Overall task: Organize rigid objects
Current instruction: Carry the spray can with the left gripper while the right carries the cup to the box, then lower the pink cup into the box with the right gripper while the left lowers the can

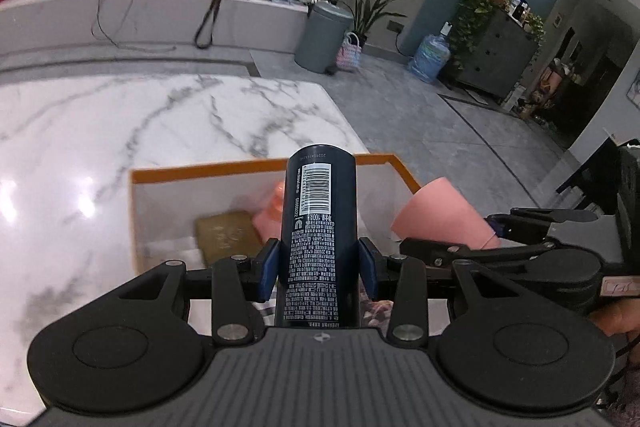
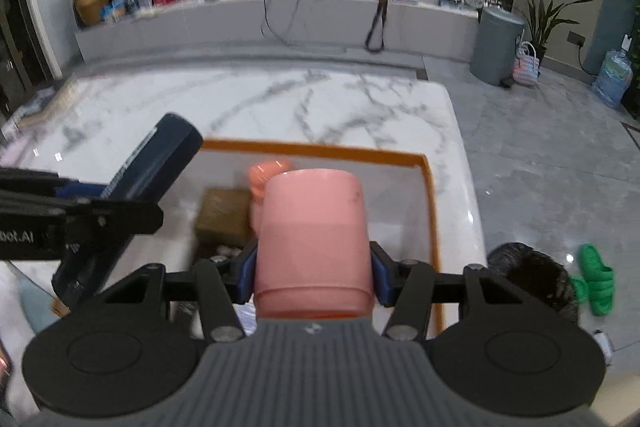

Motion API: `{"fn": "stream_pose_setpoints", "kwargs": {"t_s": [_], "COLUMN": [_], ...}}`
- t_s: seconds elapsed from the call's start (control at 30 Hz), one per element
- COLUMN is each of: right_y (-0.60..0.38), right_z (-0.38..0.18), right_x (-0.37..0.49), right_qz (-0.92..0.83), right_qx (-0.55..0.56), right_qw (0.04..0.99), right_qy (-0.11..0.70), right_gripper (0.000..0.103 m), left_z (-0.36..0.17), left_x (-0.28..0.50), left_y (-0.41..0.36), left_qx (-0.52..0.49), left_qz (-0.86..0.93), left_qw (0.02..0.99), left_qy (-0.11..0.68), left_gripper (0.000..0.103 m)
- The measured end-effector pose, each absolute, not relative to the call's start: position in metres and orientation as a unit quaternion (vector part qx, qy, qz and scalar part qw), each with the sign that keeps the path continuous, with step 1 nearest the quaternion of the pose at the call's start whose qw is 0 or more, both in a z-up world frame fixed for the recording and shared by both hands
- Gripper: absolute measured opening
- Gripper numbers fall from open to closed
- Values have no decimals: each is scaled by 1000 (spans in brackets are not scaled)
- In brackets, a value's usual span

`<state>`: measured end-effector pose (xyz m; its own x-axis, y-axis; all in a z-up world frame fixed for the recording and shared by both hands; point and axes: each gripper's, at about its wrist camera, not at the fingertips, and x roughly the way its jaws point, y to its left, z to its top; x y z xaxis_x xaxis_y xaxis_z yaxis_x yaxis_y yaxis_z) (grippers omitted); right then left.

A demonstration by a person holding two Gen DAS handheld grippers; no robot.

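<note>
A dark navy bottle [image 1: 320,227] with a barcode label sticks out forward from my left gripper [image 1: 319,263], whose blue pads are shut on its sides. My right gripper [image 2: 313,277] is shut on a pink cup [image 2: 314,235]. Both are held over a white box with an orange rim [image 2: 430,195], which stands on the marble table [image 2: 280,107]. Inside the box lie a brown flat pack [image 2: 224,215] and a pink item [image 2: 266,171]. In the right wrist view the navy bottle [image 2: 156,159] and the left gripper appear at the left; in the left wrist view the pink cup [image 1: 436,215] appears at the right.
The table's right edge [image 2: 460,131] drops to a grey tiled floor. A grey bin [image 2: 496,43], a water jug [image 2: 612,75] and plants stand beyond. Green slippers [image 2: 596,279] and a dark object [image 2: 536,275] lie on the floor at the right.
</note>
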<state>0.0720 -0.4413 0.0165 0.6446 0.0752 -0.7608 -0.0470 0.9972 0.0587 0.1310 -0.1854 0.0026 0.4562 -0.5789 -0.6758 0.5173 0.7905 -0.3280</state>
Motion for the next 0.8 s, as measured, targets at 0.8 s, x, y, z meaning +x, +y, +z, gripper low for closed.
{"fn": "stream_pose_setpoints", "kwargs": {"t_s": [0.8], "right_y": [-432], "right_z": [-55], "right_x": [167], "right_qz": [-47], "right_qx": [-128], "right_qw": [855], "right_qy": [500], "right_gripper": [55], "left_z": [-48], "left_x": [172], "left_y": [-212], "left_qx": [-48], "left_qz": [-330], "left_qw": [822], "left_qy": [462], "left_gripper": [47]}}
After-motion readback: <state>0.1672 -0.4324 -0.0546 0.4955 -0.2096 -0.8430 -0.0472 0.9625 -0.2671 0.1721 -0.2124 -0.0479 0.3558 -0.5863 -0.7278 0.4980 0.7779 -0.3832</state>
